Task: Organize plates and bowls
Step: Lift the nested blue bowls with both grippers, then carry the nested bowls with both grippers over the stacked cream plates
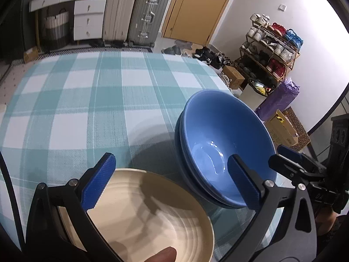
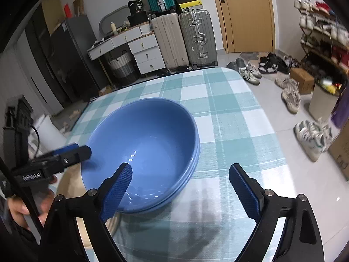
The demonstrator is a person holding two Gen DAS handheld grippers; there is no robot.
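The left tongs (image 1: 172, 183) stood wide, with nothing pressed between the pads. Their left finger (image 1: 99, 181) hung over the far rim of the cream plate (image 1: 152, 222), which lay on the checked cloth (image 1: 87, 100) directly below and between the fingers, on the near side. Their right finger (image 1: 244, 183) reached over the near rim of the blue bowls (image 1: 218, 135), which sat just beside the plate, ahead and to the right. Two bowls were nested, one rim showing just under the other; whether the plate and the lower bowl touched was hard to tell from the left wrist view. A fingertip (image 1: 161, 254) showed at the bottom edge, in front of the plate.

The right tongs (image 2: 181, 187) also stood wide and held nothing. Their left finger (image 2: 117, 190) hung over the near rim of the bowls (image 2: 144, 131), which lay ahead and to the left; their right finger (image 2: 244, 190) was over bare cloth (image 2: 229, 113), well clear of the stack. Past the left finger, the tip of the left tongs (image 2: 74, 150) reached to the bowls' left rim, with a hand (image 2: 19, 209) gripping the handle below. A sliver of the plate (image 2: 69, 185) showed under it, left of the bowls.
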